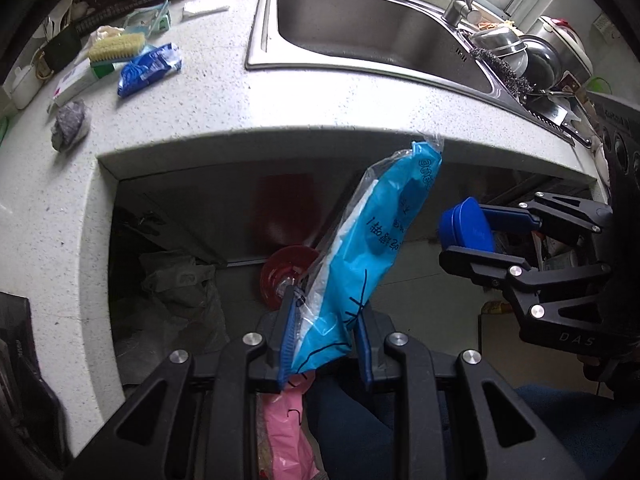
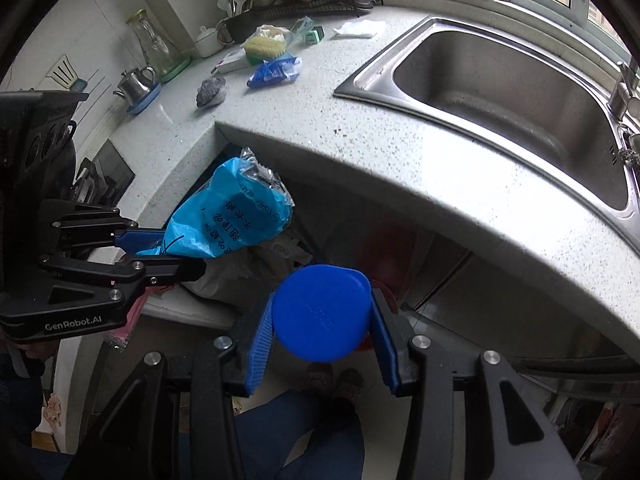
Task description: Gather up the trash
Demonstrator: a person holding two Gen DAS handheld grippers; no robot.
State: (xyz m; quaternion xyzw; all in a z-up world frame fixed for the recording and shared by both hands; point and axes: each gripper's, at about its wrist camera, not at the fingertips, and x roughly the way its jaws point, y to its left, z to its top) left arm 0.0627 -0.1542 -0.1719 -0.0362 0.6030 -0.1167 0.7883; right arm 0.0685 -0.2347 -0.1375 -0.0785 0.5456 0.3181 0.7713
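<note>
My left gripper is shut on the lower end of a crumpled blue and clear plastic wrapper, which sticks up in front of the counter edge. From the right wrist view the same wrapper hangs from the left gripper. My right gripper is shut on a round blue lid, one pad on each side. That lid and the right gripper show at the right of the left wrist view. Both grippers are below the speckled counter, over a dark recess.
A red round container, a grey sack and a pink bag lie below. On the counter lie another blue wrapper, a grey crumpled wad and a scrub brush. The steel sink lies beyond.
</note>
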